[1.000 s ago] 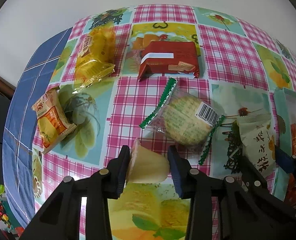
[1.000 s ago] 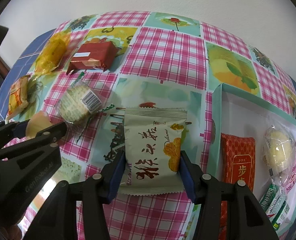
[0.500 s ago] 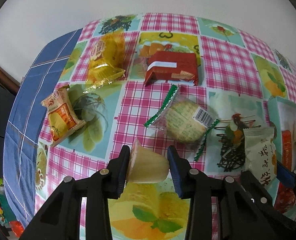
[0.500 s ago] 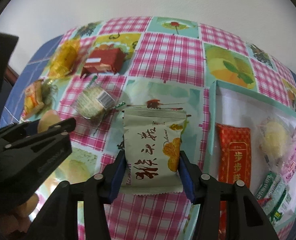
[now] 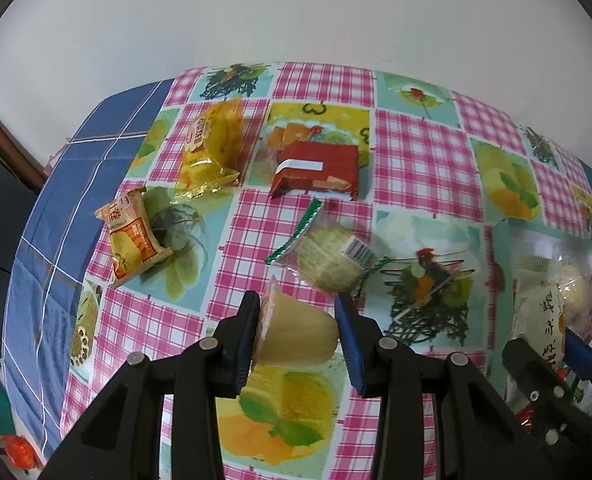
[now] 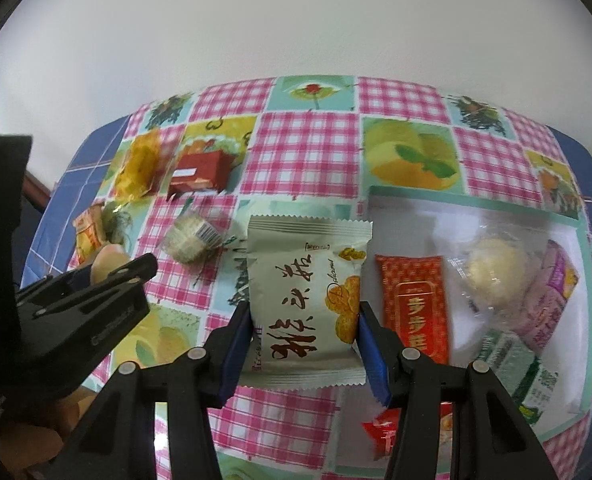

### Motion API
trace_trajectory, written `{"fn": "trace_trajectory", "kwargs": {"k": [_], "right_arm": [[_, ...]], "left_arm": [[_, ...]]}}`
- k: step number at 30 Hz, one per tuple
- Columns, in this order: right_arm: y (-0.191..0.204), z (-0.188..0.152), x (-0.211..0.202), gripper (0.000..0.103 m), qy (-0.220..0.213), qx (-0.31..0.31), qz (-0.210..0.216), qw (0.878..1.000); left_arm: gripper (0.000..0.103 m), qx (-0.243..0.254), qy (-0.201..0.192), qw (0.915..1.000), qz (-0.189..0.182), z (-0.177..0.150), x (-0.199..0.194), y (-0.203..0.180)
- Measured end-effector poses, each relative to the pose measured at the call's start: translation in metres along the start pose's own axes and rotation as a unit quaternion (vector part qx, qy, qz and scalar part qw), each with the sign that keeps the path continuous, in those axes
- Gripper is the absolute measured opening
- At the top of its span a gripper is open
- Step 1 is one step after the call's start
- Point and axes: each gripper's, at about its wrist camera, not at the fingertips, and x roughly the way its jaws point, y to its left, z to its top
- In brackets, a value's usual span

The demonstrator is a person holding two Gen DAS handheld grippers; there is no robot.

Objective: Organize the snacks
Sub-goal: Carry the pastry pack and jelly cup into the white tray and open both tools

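My left hand-held gripper (image 5: 298,338) is clamped on a pale jelly cup (image 5: 296,336), lying sideways between the pads above the checked counter (image 5: 416,160). My right hand-held gripper (image 6: 304,344) is clamped on a cream biscuit packet (image 6: 306,300), held just left of the white tray (image 6: 416,216), which holds a red packet (image 6: 414,304) and a round bun (image 6: 496,276). On the counter lie a clear-wrapped round cake (image 5: 328,264), a red box (image 5: 316,170) and two yellow packets (image 5: 210,152)
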Motion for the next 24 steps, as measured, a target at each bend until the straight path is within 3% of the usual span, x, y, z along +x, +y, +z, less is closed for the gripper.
{"fn": "trace_trajectory", "kwargs": {"k": [12,24], "right_arm": [[-0.076,0.011,-0.027,0.054,-0.030,0.063,-0.042,0.997],[-0.188,0.001,-0.048,0.054,-0.039,0.166,-0.119,0.978]], "left_arm": [[0.040,0.020,-0.013,0.9993,-0.029,0.000,-0.012,-0.053],[0.040,0.123,-0.036,0.9903,-0.053,-0.015,-0.028,-0.147]]}}
